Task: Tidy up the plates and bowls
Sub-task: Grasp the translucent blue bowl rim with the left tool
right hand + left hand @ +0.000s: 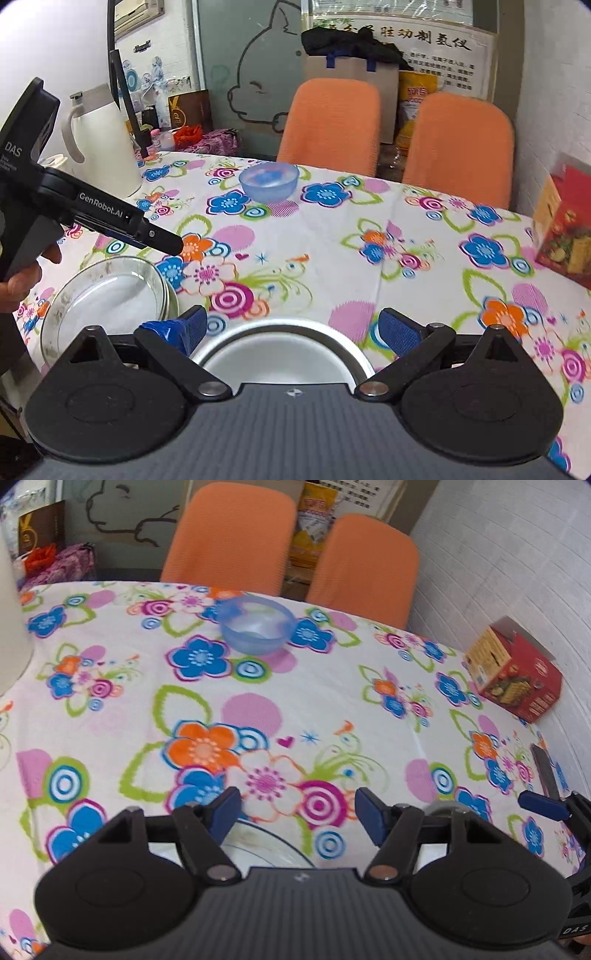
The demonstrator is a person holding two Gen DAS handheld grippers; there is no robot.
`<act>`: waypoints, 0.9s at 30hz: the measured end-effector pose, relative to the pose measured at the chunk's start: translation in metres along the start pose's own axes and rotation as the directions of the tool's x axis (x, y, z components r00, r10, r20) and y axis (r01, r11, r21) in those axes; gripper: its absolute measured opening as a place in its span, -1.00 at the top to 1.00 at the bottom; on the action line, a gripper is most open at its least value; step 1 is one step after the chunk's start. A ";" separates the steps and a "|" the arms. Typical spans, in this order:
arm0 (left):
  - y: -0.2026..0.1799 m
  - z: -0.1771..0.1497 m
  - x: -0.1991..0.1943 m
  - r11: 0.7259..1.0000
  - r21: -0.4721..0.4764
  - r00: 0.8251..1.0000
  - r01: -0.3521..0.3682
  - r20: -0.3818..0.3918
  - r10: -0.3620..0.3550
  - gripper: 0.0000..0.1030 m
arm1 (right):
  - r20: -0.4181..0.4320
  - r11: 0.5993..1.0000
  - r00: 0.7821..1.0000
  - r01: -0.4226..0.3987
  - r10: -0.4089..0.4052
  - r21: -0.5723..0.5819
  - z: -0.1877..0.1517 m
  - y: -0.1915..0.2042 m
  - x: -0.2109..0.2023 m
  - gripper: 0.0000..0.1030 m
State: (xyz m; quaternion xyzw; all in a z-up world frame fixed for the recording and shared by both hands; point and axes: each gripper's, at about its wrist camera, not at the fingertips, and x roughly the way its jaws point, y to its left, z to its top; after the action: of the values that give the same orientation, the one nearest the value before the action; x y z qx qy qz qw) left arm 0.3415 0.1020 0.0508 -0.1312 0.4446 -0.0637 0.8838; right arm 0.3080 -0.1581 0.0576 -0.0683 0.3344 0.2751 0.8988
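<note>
A translucent blue bowl (256, 627) (269, 181) stands upright near the table's far edge. A stack of white plates (107, 295) lies at the near left, and its rim (266, 840) shows just under my left gripper (297, 812). That gripper is open and holds nothing; in the right wrist view it (171, 243) hovers above the plates' far side, held by a hand. A silver-rimmed metal bowl (288, 354) sits below my right gripper (293, 328), whose jaws stand wide apart around it without touching. One blue fingertip of the right gripper (543, 806) shows at the right edge of the left wrist view.
A flowered cloth (332, 240) covers the table. A white kettle (99, 147) stands at the far left and a red carton (513, 672) (565, 236) by the right wall. A dark flat object (545, 771) lies near the right edge. Two orange chairs (332, 125) stand behind the table.
</note>
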 end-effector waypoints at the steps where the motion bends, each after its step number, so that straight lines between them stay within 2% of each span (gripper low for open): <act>1: 0.010 0.007 0.001 1.000 -0.012 1.000 -0.017 0.006 0.017 -0.32 | -0.002 1.000 1.000 -0.013 0.013 -0.010 0.012 0.001 0.010 -0.69; 6: 0.043 0.057 0.016 0.996 -0.051 0.997 -0.068 0.038 0.070 -0.35 | -0.020 0.999 0.999 -0.046 0.046 0.001 0.072 -0.001 0.072 -0.69; 10: 0.049 0.103 0.044 0.995 -0.052 0.994 -0.086 0.061 0.089 -0.36 | -0.054 1.000 0.998 0.010 -0.010 -0.012 0.109 -0.008 0.129 -0.69; 13: 0.050 0.128 0.070 0.994 -0.053 0.993 -0.092 0.070 0.096 -0.38 | -0.082 0.997 0.995 0.052 -0.056 -0.049 0.116 -0.008 0.166 -0.69; 19: 0.054 0.164 0.126 0.995 -0.076 0.997 -0.067 0.023 0.069 -0.38 | -0.155 0.997 0.988 0.000 -0.012 -0.083 0.115 0.004 0.218 -0.69; 24: 0.055 0.173 0.163 0.995 -0.059 0.997 -0.081 -0.019 0.080 -0.38 | -0.151 0.985 0.988 0.014 -0.041 -0.175 0.121 0.018 0.247 -0.69; 27: 0.056 0.174 0.175 0.995 -0.043 0.996 -0.087 -0.014 0.087 -0.38 | -0.148 0.981 0.988 0.023 -0.053 -0.195 0.116 0.019 0.257 -0.69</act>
State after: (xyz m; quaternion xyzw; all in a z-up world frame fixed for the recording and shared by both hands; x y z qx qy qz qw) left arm 0.5850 0.1458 -0.0007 -0.1305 0.4566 -0.0162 0.8799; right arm 0.5236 0.0092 -0.0160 -0.1821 0.3728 0.2830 0.8647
